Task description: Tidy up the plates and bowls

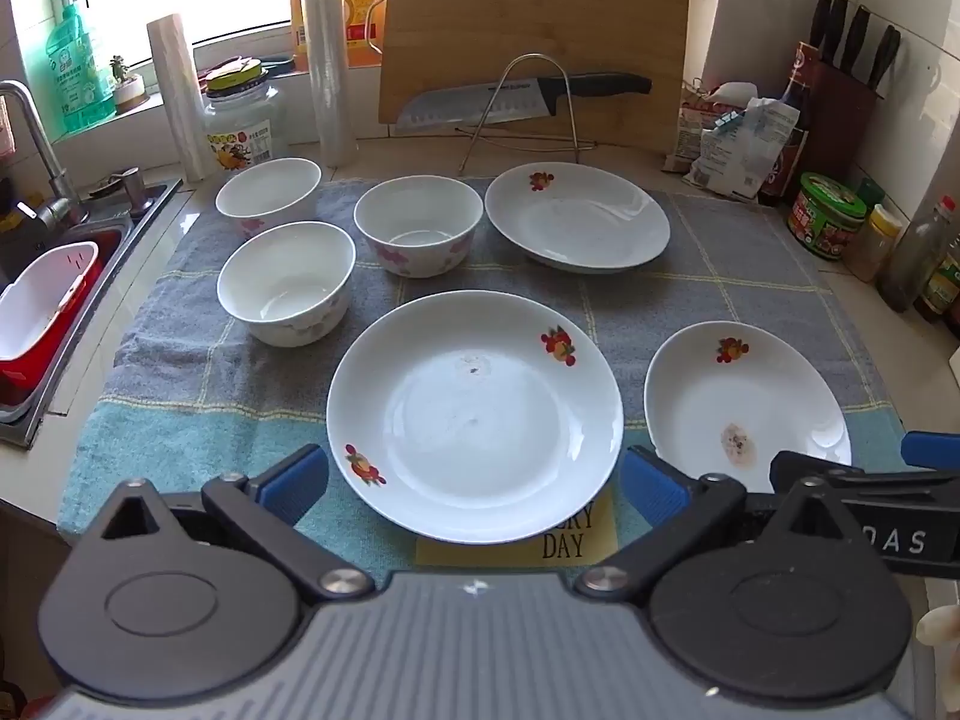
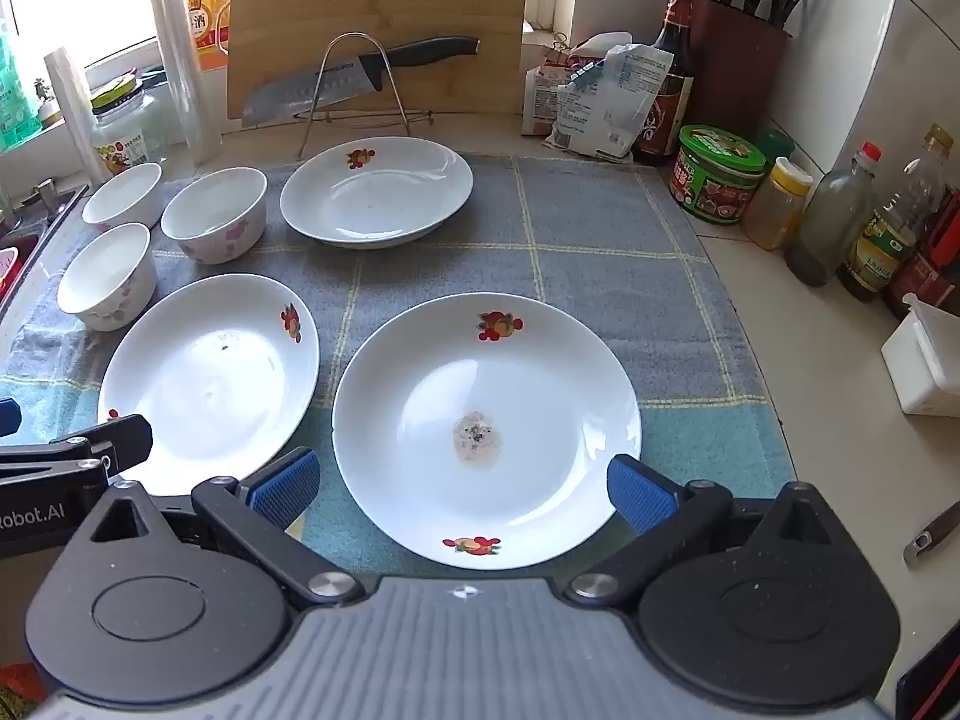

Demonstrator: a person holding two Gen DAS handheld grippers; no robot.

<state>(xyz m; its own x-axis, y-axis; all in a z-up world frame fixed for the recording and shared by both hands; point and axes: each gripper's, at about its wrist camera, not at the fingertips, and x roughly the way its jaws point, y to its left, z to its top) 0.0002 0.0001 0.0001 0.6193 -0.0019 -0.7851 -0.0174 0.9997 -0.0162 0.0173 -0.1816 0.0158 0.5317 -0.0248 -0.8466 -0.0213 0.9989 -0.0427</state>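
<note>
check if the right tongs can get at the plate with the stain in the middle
Probably yes: the right tongs are open, with the stained plate directly ahead between the two fingers, nothing stacked on it and nothing lying between.

Black linkages, blue jaws (ribbed pads)

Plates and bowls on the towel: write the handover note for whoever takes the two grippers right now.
Left gripper: open, empty, hovering at the near edge of the middle plate.
Right gripper: open, empty, at the near edge of the stained plate.
Third plate sits at the back of the towel; three bowls stand apart on the left.
Done: nothing stacked yet.
Left: gather the plates into one stack and nest the bowls.
</note>
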